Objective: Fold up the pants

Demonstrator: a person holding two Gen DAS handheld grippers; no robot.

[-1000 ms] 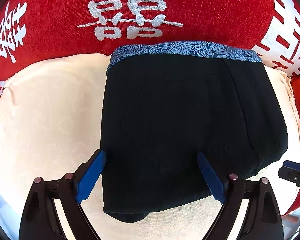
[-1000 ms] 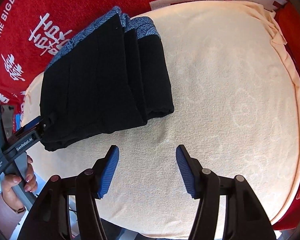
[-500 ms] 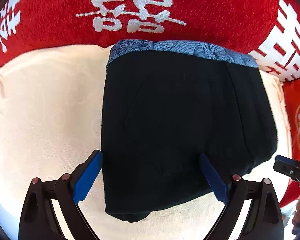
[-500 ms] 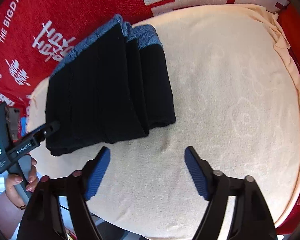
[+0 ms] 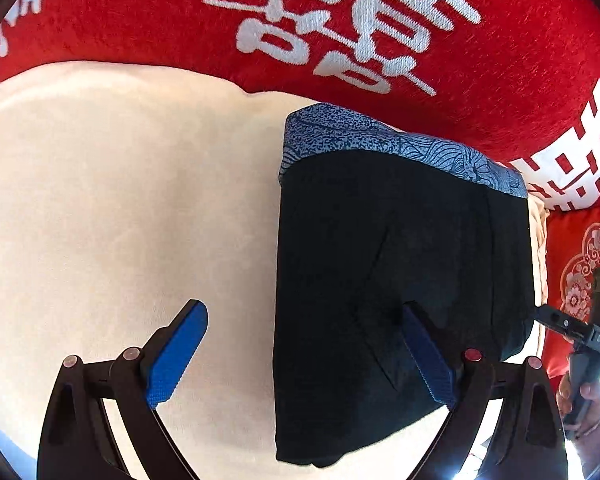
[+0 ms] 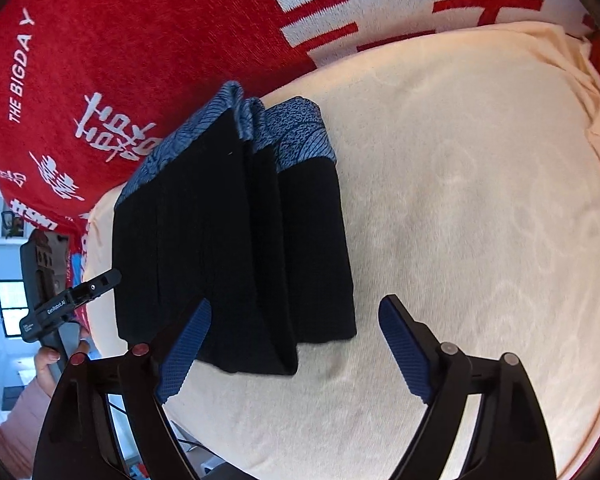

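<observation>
Pants [image 5: 400, 272] sit in the right half of the left wrist view, folded into a thick black block on the cream blanket [image 5: 120, 200], with the blue patterned waistband [image 5: 380, 140] toward the top, right under the red cushion [image 5: 140, 20] with white characters. The left gripper [image 5: 304, 356] has its jaws spread wide and nothing pinched: the left pad hangs over bare blanket and the right pad over the black fabric, so the bundle's left edge falls between them. I can't tell if that right pad actually touches the cloth. At the lower right edge the other tool and the hand holding it peek in.

In the right wrist view the pants [image 6: 228, 240] are left of centre, and you can see the layers stacked side by side with the waistband [image 6: 300, 136] at the upper end. The right gripper [image 6: 296, 344] is opening, with the near right corner of the bundle between the pads but not squeezed. The left tool shows at the middle left of the frame.

My read is the fold's basically done and this is the let-go or tidy-up bit. To do it well I'd keep both sets of fingers wide and lift clear without snagging that near corner, since the top layers look loose enough to slide. If it needs squaring, I'd nudge the stepped edges flat, not re-pinch.
</observation>
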